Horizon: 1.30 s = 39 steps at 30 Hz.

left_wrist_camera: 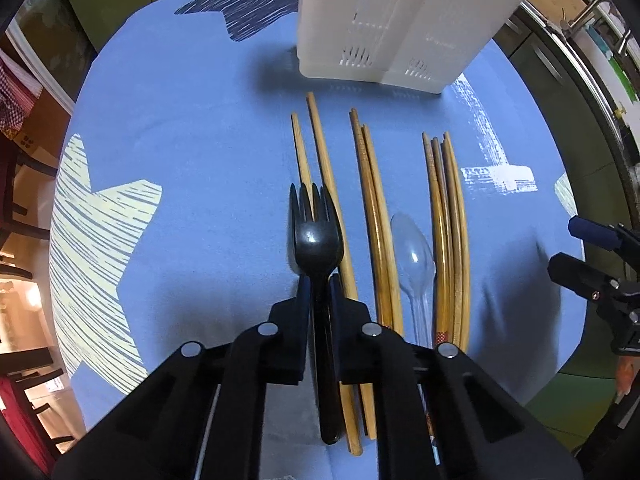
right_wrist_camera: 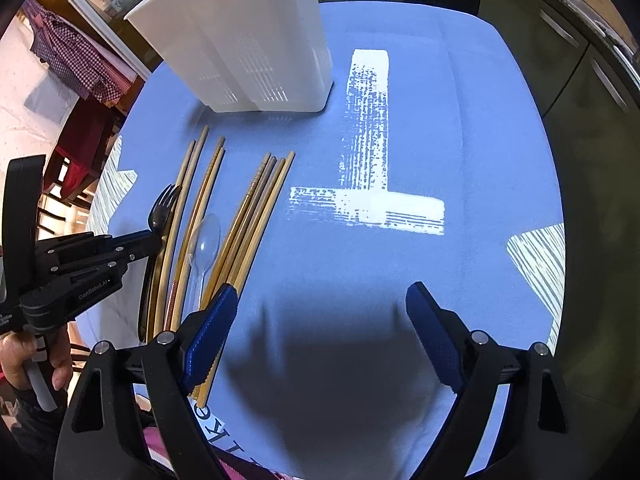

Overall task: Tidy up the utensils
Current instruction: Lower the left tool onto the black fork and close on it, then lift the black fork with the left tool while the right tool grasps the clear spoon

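Observation:
My left gripper [left_wrist_camera: 320,284] is shut on a black plastic fork [left_wrist_camera: 316,236] by its neck, tines pointing toward the white utensil holder [left_wrist_camera: 384,20]. Under and beside the fork lie several wooden chopsticks [left_wrist_camera: 376,216] in rows on the blue tablecloth, with a clear plastic spoon [left_wrist_camera: 414,256] between two of the rows. My right gripper [right_wrist_camera: 320,304] is open and empty, just right of the chopsticks [right_wrist_camera: 248,216]. The right wrist view also shows the fork [right_wrist_camera: 162,210], the spoon [right_wrist_camera: 206,240], the holder [right_wrist_camera: 244,40] and my left gripper [right_wrist_camera: 154,240].
The round table wears a blue cloth [right_wrist_camera: 460,140] with white and dark printed patches. Green cabinets [left_wrist_camera: 560,92] and a counter stand behind on the right. Chairs [left_wrist_camera: 20,216] stand off the table's left edge.

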Each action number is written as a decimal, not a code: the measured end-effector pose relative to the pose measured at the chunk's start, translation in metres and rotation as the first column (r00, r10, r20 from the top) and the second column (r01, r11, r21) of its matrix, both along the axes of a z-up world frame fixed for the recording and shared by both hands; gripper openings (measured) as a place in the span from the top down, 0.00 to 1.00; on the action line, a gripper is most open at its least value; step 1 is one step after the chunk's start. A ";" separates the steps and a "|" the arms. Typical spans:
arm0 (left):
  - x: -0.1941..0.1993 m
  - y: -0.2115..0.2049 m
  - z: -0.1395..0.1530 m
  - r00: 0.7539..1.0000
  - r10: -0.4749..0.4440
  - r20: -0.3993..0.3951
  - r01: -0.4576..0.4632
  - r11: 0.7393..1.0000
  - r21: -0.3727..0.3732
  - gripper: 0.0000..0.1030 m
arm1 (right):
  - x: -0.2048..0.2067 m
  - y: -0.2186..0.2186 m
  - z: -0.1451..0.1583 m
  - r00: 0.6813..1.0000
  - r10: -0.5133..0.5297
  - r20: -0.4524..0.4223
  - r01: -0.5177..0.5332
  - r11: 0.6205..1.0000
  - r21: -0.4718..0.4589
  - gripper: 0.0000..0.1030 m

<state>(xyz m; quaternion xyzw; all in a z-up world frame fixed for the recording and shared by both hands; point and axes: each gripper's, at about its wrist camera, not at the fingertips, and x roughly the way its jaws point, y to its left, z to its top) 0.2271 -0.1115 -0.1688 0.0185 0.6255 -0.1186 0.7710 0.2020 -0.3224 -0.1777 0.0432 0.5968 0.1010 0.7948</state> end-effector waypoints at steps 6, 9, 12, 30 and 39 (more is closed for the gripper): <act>-0.003 0.023 0.002 1.000 0.017 0.004 -0.017 1.000 -0.001 0.92 | -0.002 0.008 0.003 1.000 0.026 0.004 -0.026 1.000 -0.016 0.17; -0.003 0.030 0.003 1.000 0.023 0.008 -0.023 1.000 0.002 0.92 | -0.001 0.013 0.004 0.999 0.037 0.003 -0.037 0.999 -0.021 0.17; -0.005 0.032 0.002 1.000 0.007 -0.001 -0.007 1.000 0.006 0.92 | -0.001 0.021 0.004 0.999 0.054 0.000 -0.054 0.998 -0.029 0.17; -0.002 0.001 -0.007 0.997 -0.073 -0.007 0.074 0.993 0.094 0.79 | -0.002 0.033 0.006 0.996 0.085 -0.011 -0.085 0.995 -0.049 0.17; -0.009 -0.016 -0.008 0.990 -0.143 0.018 0.139 0.979 0.147 0.92 | -0.002 0.033 0.004 0.996 0.089 -0.021 -0.089 0.995 -0.040 0.17</act>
